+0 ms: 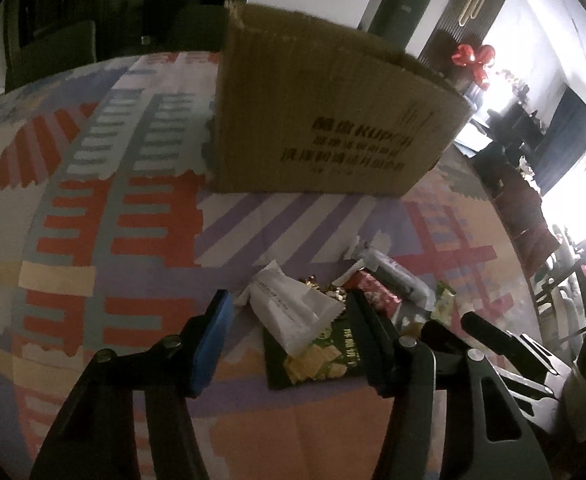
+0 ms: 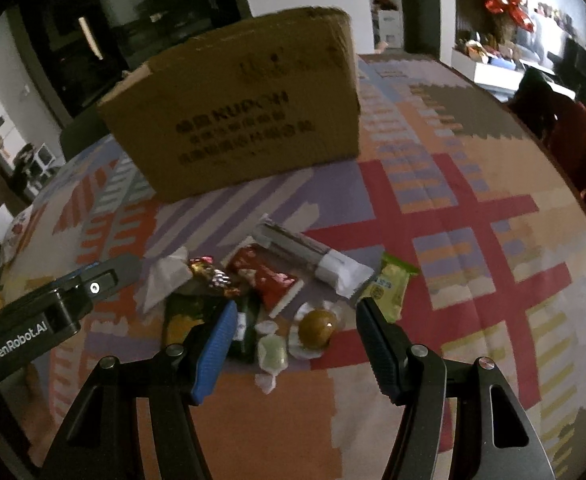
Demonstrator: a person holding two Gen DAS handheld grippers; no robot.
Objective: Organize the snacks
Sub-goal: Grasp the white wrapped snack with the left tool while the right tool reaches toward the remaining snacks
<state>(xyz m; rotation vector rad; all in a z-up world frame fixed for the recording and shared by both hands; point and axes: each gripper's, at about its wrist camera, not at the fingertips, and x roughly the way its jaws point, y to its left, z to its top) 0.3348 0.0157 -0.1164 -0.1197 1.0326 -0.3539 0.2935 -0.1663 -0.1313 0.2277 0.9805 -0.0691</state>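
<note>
While both tools hang above the patterned tabletop (image 2: 473, 216), neither grips anything. The left gripper (image 1: 289, 320) has its fingers spread wide, empty, over a white paper sachet (image 1: 289, 312) that lies partly on a dark green cracker packet (image 1: 317, 360). The right gripper (image 2: 297, 340) is likewise wide open and empty, with a round brown wrapped sweet (image 2: 317, 326) and a pale green wrapped candy (image 2: 271, 350) on the cloth between its fingers. Behind these lie a red snack packet (image 2: 267, 278), a long grey-and-white wrapped bar (image 2: 313, 258), a gold foil candy (image 2: 209, 274) and a light green square packet (image 2: 389, 282), all clustered close together. A brown cardboard box (image 2: 245, 108) with dark printed lettering stands farther back on the tabletop, apart from the pile. Whether it is open on top cannot be told.
</note>
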